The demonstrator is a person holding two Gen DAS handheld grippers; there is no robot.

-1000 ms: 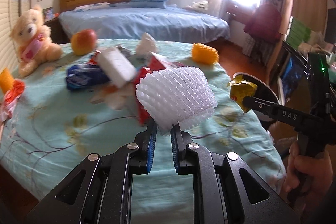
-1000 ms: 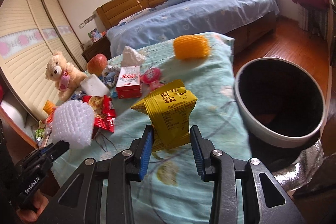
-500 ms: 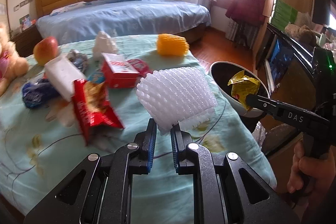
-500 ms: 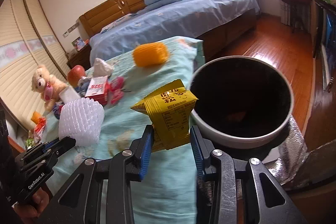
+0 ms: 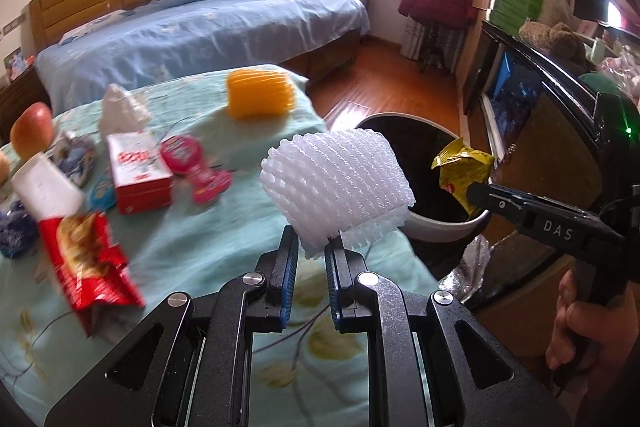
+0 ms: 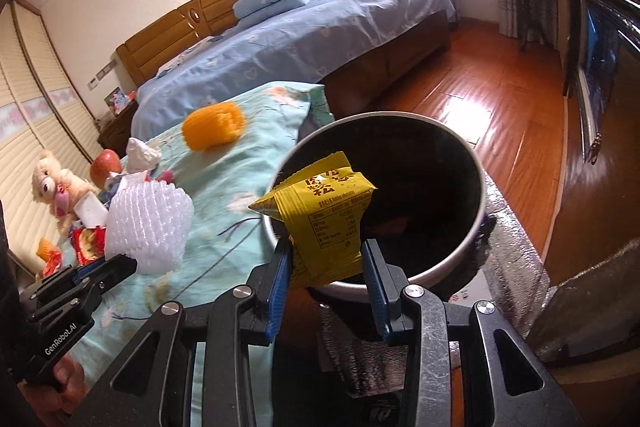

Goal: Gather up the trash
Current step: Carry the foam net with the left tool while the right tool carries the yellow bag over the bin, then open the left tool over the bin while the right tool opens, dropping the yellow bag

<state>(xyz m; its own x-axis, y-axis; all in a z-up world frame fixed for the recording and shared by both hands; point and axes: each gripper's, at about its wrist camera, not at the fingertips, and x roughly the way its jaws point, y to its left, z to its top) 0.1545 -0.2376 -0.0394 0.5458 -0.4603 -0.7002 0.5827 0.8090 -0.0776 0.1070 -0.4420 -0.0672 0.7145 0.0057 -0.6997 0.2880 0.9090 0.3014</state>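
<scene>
Left wrist view, table litter: a red crinkled snack bag (image 5: 90, 259), a red-and-white cardboard box (image 5: 138, 171) and an orange foam fruit net (image 5: 260, 93) lay spread on the table under a pale green flowered cloth (image 5: 224, 227), all uncollected trash by my judgement.

Left gripper (image 5: 311, 247): its blue-padded jaws were nearly closed, pinching the lower edge of a white foam mesh fruit sleeve (image 5: 340, 187); the sleeve stood up and forward of the pads, likely so it would fall clear once let go.

Bin: a round white-rimmed trash bin with a dark inside (image 5: 444, 227) stood on the floor just beside the table's right corner, lower than the tabletop, which suited dropping from above.

Right gripper (image 6: 326, 267): its jaws were clamped on the bottom of a yellow printed snack wrapper (image 6: 320, 211), which stood upright over the near part of the bin's mouth.

Edges: the sleeve sat over the table corner, near the bin rim but not clearly inside it; I judged it needed to go further right.

Open room: the bin mouth was wide and mostly empty; wooden floor (image 6: 500, 99) lay bare beyond it.

Crowding: both grippers were close together at the bin, so the yellow wrapper probably had to drop first.
</scene>
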